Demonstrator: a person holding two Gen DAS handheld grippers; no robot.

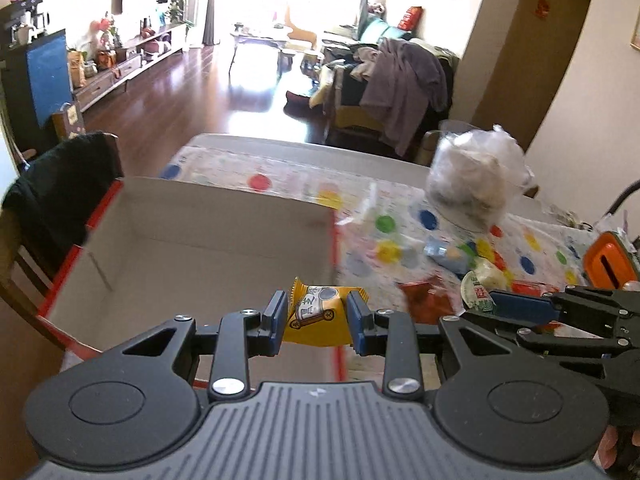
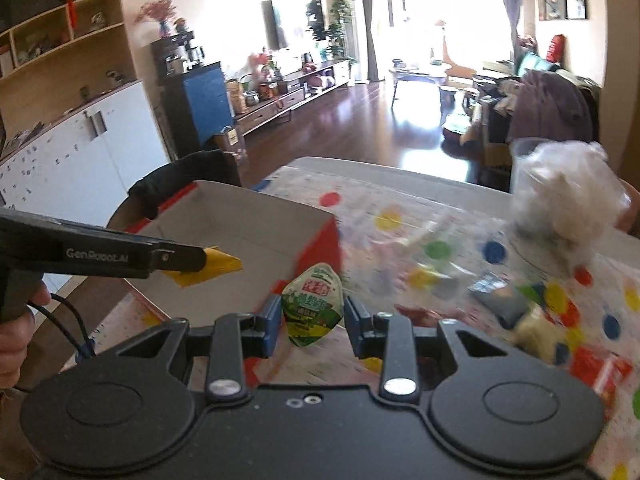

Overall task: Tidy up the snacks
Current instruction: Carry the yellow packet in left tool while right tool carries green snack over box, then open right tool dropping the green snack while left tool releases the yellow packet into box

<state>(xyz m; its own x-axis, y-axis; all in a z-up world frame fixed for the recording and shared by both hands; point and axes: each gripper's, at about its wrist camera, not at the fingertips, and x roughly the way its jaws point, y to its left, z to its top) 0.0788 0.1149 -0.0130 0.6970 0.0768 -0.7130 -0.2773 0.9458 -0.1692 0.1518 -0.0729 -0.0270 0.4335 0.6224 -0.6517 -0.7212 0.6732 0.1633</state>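
Right wrist: right claw (image 2: 311, 312) pinches green packet (image 2: 313, 304) (long axis upright).

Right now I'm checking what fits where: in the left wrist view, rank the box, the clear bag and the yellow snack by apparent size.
1. Box, largest.
2. Clear bag.
3. Yellow snack, smallest, though nearest the camera, held in the left gripper.

"GenRobot.AI" stands on the left tongs (image 2: 208, 258) arm.
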